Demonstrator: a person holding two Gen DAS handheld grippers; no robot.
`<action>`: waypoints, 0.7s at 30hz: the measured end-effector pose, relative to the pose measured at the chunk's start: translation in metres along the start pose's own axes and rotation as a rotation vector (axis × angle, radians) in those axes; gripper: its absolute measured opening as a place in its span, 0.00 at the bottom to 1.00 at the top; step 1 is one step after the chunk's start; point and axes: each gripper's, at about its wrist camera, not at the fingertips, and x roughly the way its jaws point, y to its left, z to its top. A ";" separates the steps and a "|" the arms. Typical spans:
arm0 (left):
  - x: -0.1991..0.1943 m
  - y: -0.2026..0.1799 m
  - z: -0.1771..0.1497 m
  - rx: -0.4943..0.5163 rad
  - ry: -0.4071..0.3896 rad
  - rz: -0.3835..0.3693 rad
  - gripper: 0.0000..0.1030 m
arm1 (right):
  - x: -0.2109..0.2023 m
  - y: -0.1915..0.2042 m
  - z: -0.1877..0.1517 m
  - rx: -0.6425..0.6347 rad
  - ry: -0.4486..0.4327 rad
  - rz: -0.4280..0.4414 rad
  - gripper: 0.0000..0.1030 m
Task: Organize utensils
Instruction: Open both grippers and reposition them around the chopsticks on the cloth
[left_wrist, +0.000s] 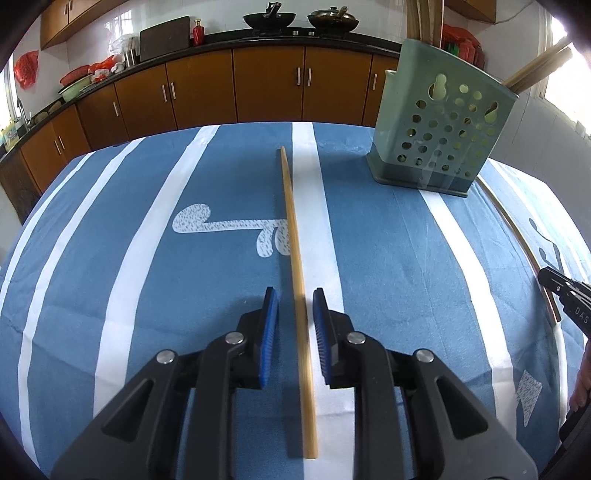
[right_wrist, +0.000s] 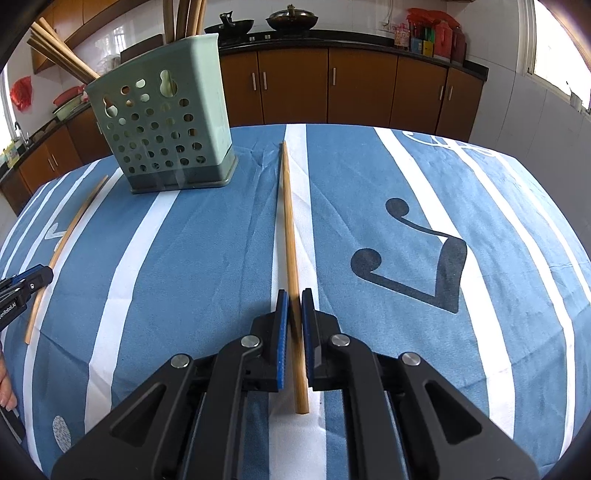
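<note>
Two wooden chopsticks lie on the blue striped tablecloth. In the left wrist view one chopstick (left_wrist: 293, 236) lies lengthwise between the pads of my left gripper (left_wrist: 294, 295), which is open with a gap on each side. In the right wrist view my right gripper (right_wrist: 294, 295) is closed on the other chopstick (right_wrist: 289, 221), its pads touching it near the thick end. A green perforated utensil holder (left_wrist: 441, 122) stands at the far right in the left view and far left (right_wrist: 162, 122) in the right view, with several chopsticks inside.
The right gripper and its chopstick show at the left view's right edge (left_wrist: 561, 295). The left gripper shows at the right view's left edge (right_wrist: 22, 288). Brown kitchen cabinets (left_wrist: 236, 85) and a counter with woks stand beyond the table's far edge.
</note>
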 end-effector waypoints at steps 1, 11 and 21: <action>0.000 0.000 0.000 0.000 0.000 -0.001 0.22 | 0.001 0.000 0.000 0.002 0.000 0.003 0.08; 0.000 0.003 0.001 -0.014 -0.001 -0.031 0.25 | 0.000 -0.004 -0.001 0.011 -0.001 0.013 0.09; 0.000 -0.001 0.001 0.002 0.000 -0.045 0.33 | 0.000 -0.004 -0.001 0.012 -0.001 0.013 0.09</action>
